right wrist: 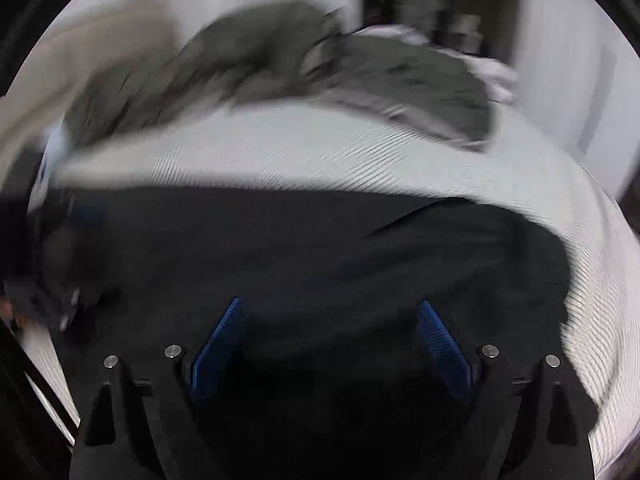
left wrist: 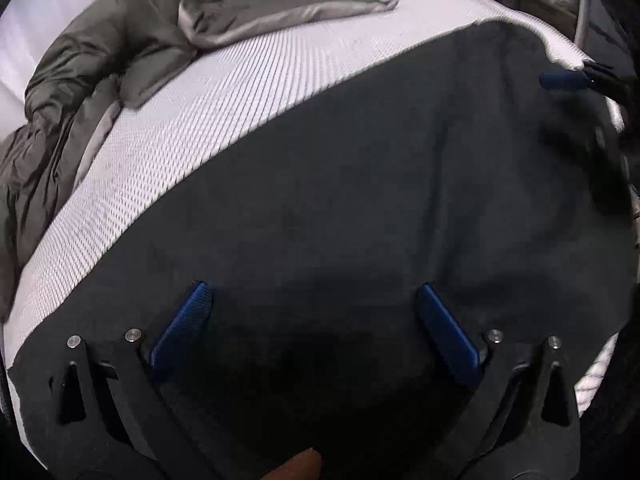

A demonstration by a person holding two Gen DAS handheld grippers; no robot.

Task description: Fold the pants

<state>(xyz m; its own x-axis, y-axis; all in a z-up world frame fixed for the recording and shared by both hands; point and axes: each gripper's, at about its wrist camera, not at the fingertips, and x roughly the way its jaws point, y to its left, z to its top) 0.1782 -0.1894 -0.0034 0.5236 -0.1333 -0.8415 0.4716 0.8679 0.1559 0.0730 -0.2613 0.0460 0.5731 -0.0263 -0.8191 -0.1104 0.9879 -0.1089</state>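
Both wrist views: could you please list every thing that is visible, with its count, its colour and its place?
pants: one, black, spread flat on the mattress, under both grippers.
mattress: one, white with a fine woven pattern, under the pants.
duvet: one, dark grey-olive, crumpled at the far side of the mattress.
wall: pale, behind the bed in the right wrist view; blurred.
left gripper: one, black with blue finger pads, open, over the pants, holding nothing.
right gripper: one, black with blue finger pads, open, over the pants, holding nothing; it also shows at the right edge of the left wrist view.
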